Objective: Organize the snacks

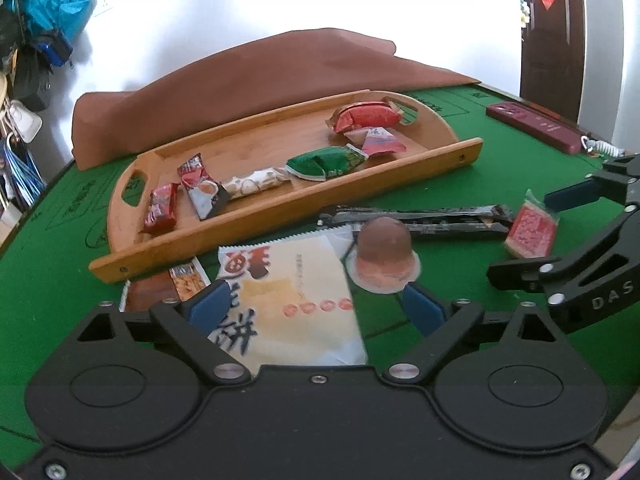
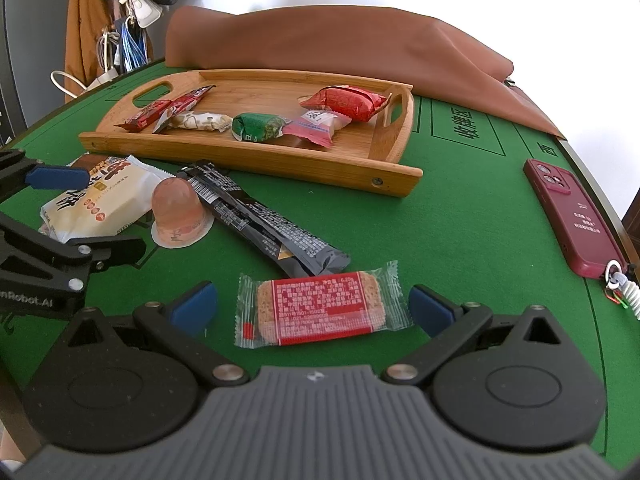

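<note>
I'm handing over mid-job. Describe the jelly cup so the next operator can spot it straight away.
Start at the wooden tray on the green table; the loose snacks lie in front of its near rail. The jelly cup stands there upside down between the white cake packet and the long black bar. It is the only pinkish translucent dome; everything else is a flat wrapper.

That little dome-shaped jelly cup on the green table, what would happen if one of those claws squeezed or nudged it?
The jelly cup stands on its wide rim, dome up, so a nudge would probably slide it rather than tip it. Its smooth, tapering plastic looks slippery; pads might ride off upward. The thin wall likely dents under a hard squeeze.
</note>
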{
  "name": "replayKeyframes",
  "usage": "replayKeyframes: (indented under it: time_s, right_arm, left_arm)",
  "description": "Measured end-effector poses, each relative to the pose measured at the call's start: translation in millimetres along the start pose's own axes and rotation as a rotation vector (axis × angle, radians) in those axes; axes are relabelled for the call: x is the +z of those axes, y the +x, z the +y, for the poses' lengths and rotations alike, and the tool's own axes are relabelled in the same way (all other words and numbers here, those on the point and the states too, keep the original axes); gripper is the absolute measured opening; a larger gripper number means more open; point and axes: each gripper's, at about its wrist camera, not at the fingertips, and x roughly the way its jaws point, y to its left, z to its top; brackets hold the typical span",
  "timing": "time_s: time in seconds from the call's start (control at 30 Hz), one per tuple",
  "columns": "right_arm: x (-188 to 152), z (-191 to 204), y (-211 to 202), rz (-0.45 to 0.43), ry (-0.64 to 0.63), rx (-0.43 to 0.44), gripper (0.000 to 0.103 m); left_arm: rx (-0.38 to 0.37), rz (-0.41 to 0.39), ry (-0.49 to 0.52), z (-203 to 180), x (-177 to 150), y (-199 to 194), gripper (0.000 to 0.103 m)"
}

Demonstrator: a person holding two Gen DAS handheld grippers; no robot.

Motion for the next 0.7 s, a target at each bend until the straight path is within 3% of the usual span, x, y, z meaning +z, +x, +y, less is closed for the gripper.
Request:
replayKeyframes:
  time_s: [0.23,0.37,0.43,0.5,0.7]
  right_arm:
    - [2,4,-1,0.007,0.026,-0.016,0.095]
    - [4,4,-2,0.0,0.044,-0.027,0.083]
    - [4,5,-3,-0.001,0.05,-0.03,0.079]
    - [4,6,-5,-0.002,0.046,-0.032,0.073]
    - [5,9,-9,0.0,0.055,-0.014,0.069]
  left_arm:
    - [0.013,0.023,-0.058,14,1,4,0.093]
    - [-0.028,0.07,-0.132,22,-3,11,0.094]
    - [-0.022,0.077,-0.136,22,-2,10,0.09]
    - [0.0,0.075,-0.126,21,-2,8,0.077]
    - [0.009,0.078,-0.118,20,-1,3,0.073]
